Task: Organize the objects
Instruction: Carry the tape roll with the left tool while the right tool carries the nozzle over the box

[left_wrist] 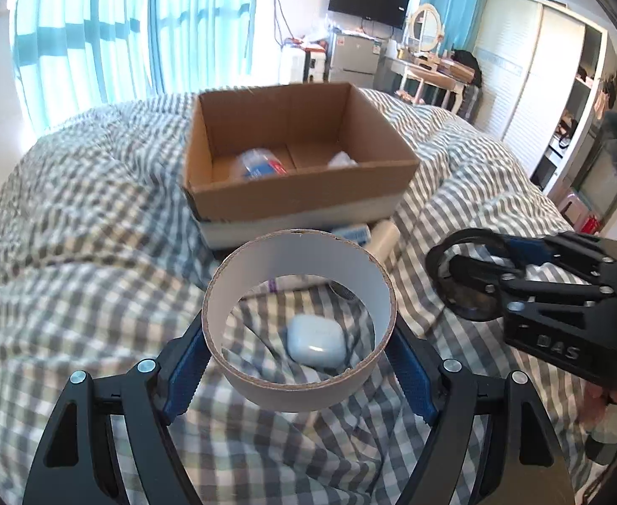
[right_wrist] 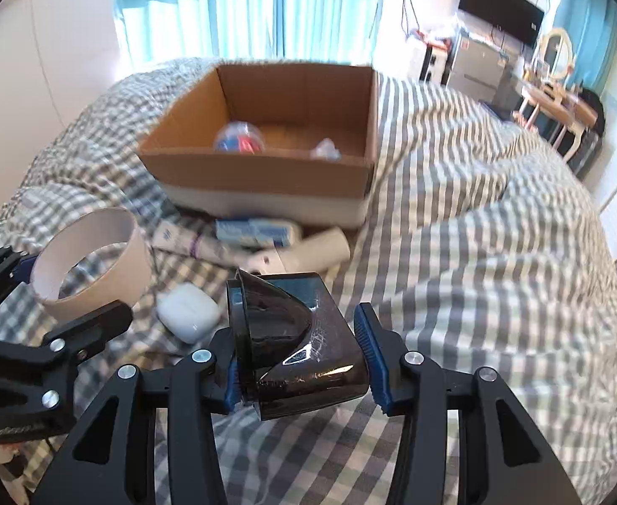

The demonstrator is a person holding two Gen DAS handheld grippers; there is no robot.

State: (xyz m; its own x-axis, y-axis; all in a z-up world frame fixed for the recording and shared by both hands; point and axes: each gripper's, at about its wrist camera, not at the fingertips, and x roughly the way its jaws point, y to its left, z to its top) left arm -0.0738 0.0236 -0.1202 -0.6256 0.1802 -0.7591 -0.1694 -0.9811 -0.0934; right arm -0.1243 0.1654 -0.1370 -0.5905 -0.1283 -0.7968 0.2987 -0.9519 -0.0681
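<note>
My left gripper [left_wrist: 300, 357] is shut on a cardboard tape ring [left_wrist: 262, 383], held above the checked bedspread; the ring also shows in the right wrist view [right_wrist: 110, 269]. My right gripper [right_wrist: 300, 362] is shut on a glossy black plastic object [right_wrist: 308, 357], also seen at the right of the left wrist view [left_wrist: 468, 286]. An open cardboard box [left_wrist: 308, 198] sits ahead on the bed, and shows in the right wrist view too [right_wrist: 266, 176]. It holds a clear blue-and-red packet [right_wrist: 239, 139] and a small clear item [right_wrist: 325, 149]. A white earbud case [right_wrist: 188, 311] lies on the bed below the grippers.
In front of the box lie a blue-and-white packet [right_wrist: 257, 231], a white tube [right_wrist: 182, 240] and a white roll [right_wrist: 325, 248]. The bed's checked quilt [right_wrist: 476, 231] is rumpled. Curtains, a fridge, a TV and a dressing table stand beyond the bed.
</note>
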